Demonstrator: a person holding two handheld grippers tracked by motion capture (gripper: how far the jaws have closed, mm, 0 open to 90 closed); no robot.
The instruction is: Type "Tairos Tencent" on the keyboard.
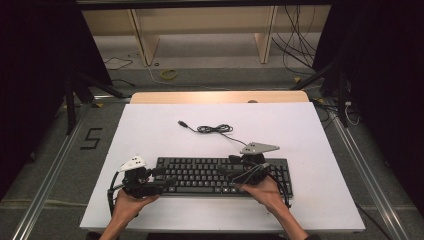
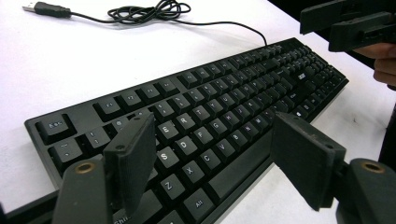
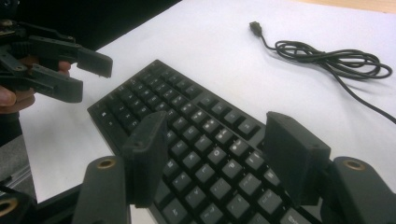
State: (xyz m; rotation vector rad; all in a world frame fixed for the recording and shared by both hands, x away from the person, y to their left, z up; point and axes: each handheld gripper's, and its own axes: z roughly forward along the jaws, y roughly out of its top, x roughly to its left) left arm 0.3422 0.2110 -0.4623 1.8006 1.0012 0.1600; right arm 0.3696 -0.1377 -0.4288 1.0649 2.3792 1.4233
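Above the keyboard [image 1: 222,175], both grippers hover with jaws apart.

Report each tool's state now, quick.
Left tool: open, holding nothing, poised over the left end of the keyboard.
Right tool: open, holding nothing, above the keyboard's right part.

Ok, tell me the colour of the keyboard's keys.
Black with pale lettering, on the keyboard; clearest in the left gripper view.

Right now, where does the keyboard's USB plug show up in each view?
High view: the USB plug lies on the white table, beyond the keyboard, left of center.
Left gripper view: top left corner.
Right gripper view: top, right of center.
Shared landmark: the coiled cable beside it.
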